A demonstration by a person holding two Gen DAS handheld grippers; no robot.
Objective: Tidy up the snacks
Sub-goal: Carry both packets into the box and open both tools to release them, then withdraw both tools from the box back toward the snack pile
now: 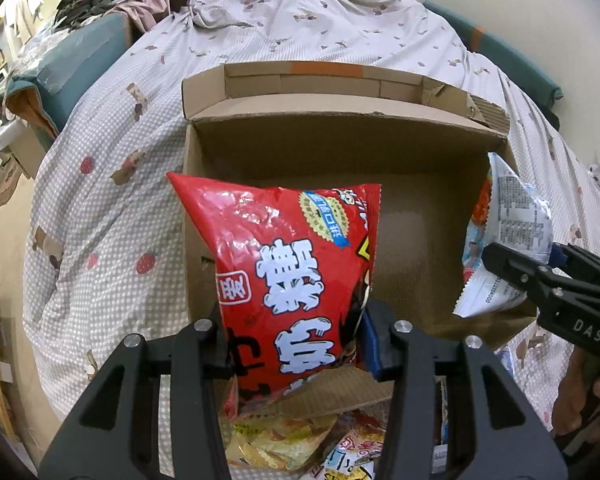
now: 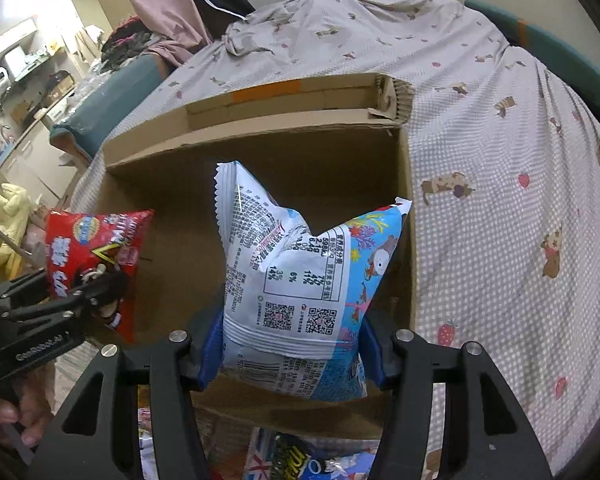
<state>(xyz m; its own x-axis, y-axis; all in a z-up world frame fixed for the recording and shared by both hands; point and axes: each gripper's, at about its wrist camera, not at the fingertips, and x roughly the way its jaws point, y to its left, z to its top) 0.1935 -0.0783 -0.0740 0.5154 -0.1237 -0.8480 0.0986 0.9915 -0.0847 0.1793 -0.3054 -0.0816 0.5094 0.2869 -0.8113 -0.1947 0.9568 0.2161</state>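
My left gripper [image 1: 296, 344] is shut on the lower part of a red snack bag [image 1: 288, 264] with white lettering. The bag stands upright over the left side of an open cardboard box [image 1: 340, 148]. My right gripper [image 2: 290, 356] is shut on a white and blue snack bag [image 2: 300, 272], held over the right side of the same box [image 2: 260, 152]. Each view catches the other hand's load: the white bag [image 1: 508, 216] at the right edge, the red bag [image 2: 96, 248] at the left. What I can see of the box floor is bare.
The box rests on a bed covered by a checked sheet [image 1: 100, 220] with small printed figures. Several loose snack packets [image 1: 284, 440] lie in front of the box's near wall. A person's hand [image 2: 24, 412] grips the left tool. Teal padding [image 1: 80, 56] borders the bed.
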